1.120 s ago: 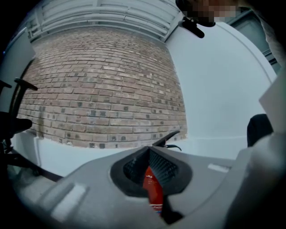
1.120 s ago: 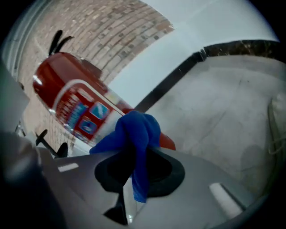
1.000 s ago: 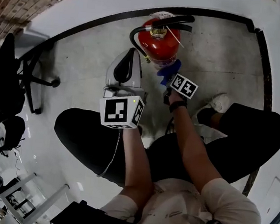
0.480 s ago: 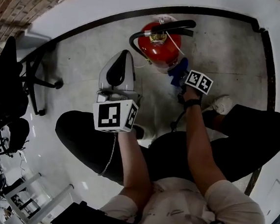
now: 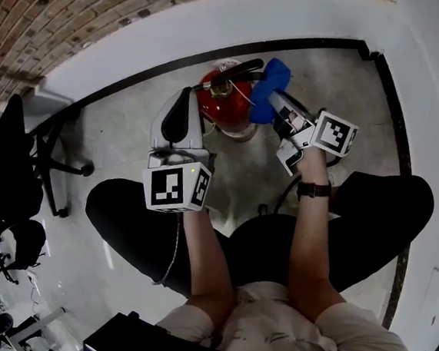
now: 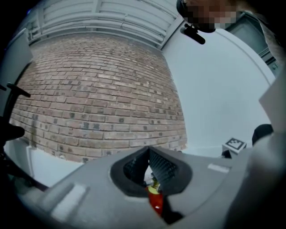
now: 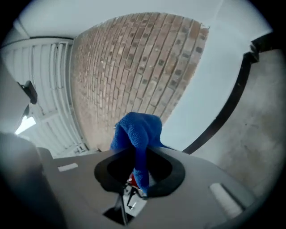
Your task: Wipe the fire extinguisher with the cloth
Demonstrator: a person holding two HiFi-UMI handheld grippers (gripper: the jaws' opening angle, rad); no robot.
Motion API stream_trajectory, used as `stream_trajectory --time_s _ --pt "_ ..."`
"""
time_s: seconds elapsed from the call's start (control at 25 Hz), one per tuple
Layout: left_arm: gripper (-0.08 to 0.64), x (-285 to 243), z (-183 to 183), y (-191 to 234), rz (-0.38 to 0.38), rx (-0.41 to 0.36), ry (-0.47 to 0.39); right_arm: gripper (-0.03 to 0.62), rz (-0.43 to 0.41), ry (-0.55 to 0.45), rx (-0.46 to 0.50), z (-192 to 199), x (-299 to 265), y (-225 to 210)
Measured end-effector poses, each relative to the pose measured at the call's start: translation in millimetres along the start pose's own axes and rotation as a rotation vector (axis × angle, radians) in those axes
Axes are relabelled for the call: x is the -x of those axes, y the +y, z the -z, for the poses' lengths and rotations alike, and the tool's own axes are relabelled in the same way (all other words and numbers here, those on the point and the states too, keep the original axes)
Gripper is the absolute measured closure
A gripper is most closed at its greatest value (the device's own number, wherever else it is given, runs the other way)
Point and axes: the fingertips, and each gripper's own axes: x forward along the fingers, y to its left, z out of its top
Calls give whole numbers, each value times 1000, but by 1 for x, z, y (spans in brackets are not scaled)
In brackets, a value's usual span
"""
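Observation:
The red fire extinguisher [image 5: 224, 110] stands on the floor by the wall, its black lever [image 5: 240, 69] on top. A blue cloth [image 5: 267, 87] sits against the right end of that lever, with my right gripper [image 5: 278, 101] shut on it. In the right gripper view the cloth [image 7: 136, 132] bulges out over the jaws and hides their tips. My left gripper [image 5: 186, 92] hangs just left of the extinguisher, jaws together, holding nothing. Below its fingertips [image 6: 163, 166] in the left gripper view shows a strip of the red body [image 6: 156, 204].
A black baseboard [image 5: 325, 44] runs along the white wall, with the brick wall [image 5: 58, 9] above. A black office chair [image 5: 14, 139] stands at the left. The person's dark-trousered legs [image 5: 131, 209] are folded close behind the grippers on the concrete floor [image 5: 125, 108].
My right gripper has lifted the cloth from the extinguisher's lower right side to the top, by the lever. The left gripper stayed beside the extinguisher's left side.

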Motion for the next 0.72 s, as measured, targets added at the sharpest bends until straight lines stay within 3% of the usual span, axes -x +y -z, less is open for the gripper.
stream_trajectory --time_s 0.12,0.2,0.36,0.48,0.6,0.72 --pt "560 2 -4 -1 -20 23 -14 526 -176 93 -71 9 -3 38" --pt "560 2 -1 1 -14 27 -3 526 -195 118 -52 19 -18 45" --pt "560 12 3 9 -29 19 12 528 -96 46 -112 25 -24 13" --pt "560 16 8 15 -43 22 17 529 -6 23 -39 21 -15 -15" --pt "560 17 17 19 -53 34 34 531 215 159 35 59 -10 -78" --pt "560 18 24 19 -60 37 50 532 368 272 -51 121 -5 -154"
